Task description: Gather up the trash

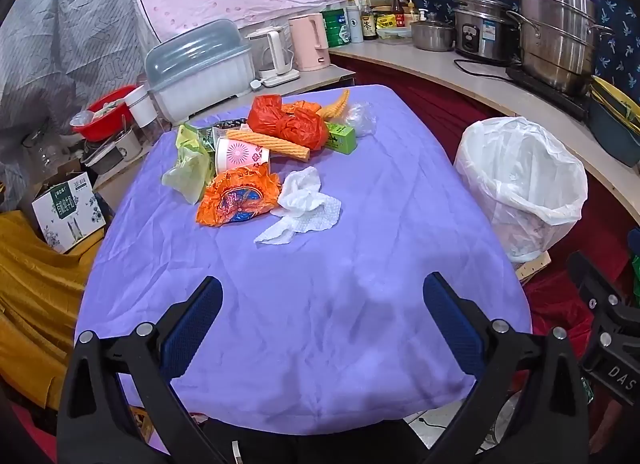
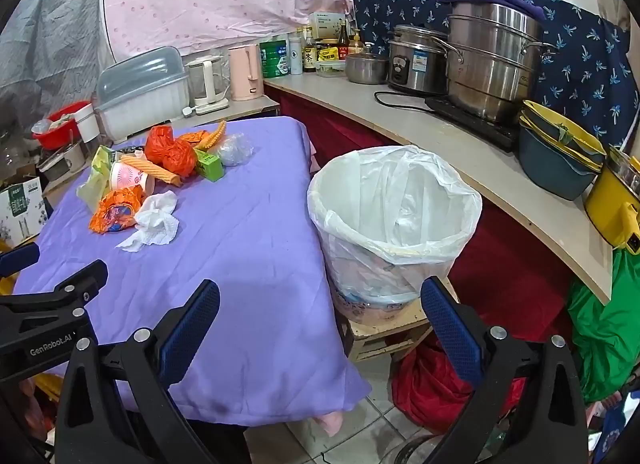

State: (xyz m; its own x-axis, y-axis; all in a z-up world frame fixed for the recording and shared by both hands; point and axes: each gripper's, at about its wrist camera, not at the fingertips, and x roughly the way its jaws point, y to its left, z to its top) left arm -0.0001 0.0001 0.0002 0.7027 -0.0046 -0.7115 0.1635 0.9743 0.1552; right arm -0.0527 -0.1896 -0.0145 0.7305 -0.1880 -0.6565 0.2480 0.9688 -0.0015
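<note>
Both the left gripper (image 1: 322, 296) and right gripper (image 2: 320, 300) hung spread and empty, trash pile (image 1: 264, 159) at 11 o'clock, lined bin (image 2: 394, 219) at 1 for short drops.

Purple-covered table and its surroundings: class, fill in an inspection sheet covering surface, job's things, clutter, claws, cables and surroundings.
Surface: purple cloth, wrinkled, near half bare.
Job's things: white tissue, orange wrapper, pink paper cup, red plastic bag, green box heaped at the far end; lined bin beside the table, bag open.
Clutter: nothing seen on the cloth besides the trash.
Claws: left claw and right claw open, empty.
Cables: black cord on the counter.
Surroundings: steel pots, pink kettle.
</note>
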